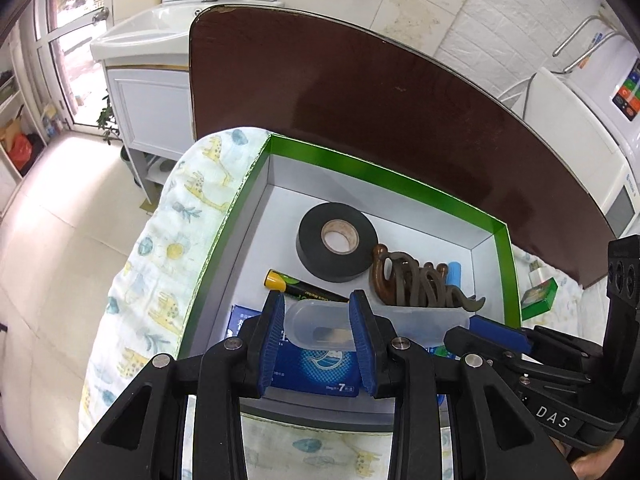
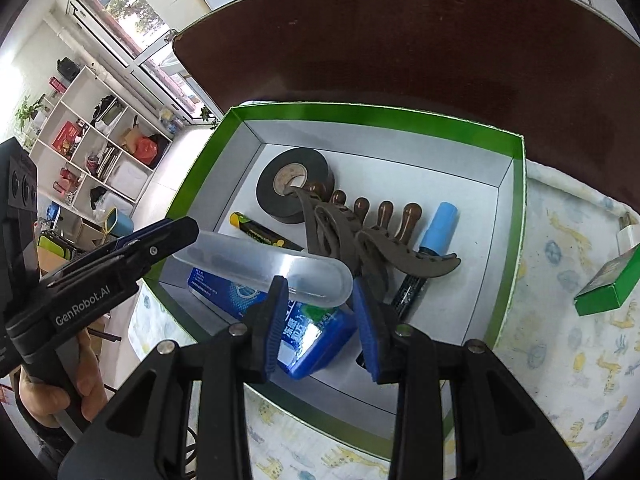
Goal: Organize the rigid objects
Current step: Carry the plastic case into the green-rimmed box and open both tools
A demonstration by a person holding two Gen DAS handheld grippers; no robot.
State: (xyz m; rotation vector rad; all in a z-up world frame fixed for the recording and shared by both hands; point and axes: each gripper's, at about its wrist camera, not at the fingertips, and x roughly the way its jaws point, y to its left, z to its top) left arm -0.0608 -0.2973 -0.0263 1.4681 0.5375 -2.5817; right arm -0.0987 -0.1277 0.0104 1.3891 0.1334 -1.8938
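Observation:
A green-rimmed box [image 1: 384, 176] [image 2: 518, 216] holds a black tape roll [image 1: 337, 246] [image 2: 294, 184], a brown hook rack [image 1: 420, 280] [image 2: 372, 236], a yellow-capped marker [image 1: 296, 284] [image 2: 260, 230], a blue-capped marker [image 2: 438, 232] and a blue packet [image 1: 320, 368] [image 2: 312, 328]. A clear plastic case [image 1: 320, 326] [image 2: 272, 268] hangs over the packet. My left gripper [image 1: 317, 340] [image 2: 180, 236] is shut on one end of it. My right gripper [image 2: 318, 316] [image 1: 480, 330] is shut on the other end.
The box sits on a giraffe-print cloth [image 1: 176, 240] [image 2: 568, 320] over a dark brown table [image 1: 360, 92] [image 2: 400, 48]. A small green box [image 1: 540, 298] [image 2: 606, 284] lies on the cloth to the right. A white sink cabinet [image 1: 148, 92] stands behind the table.

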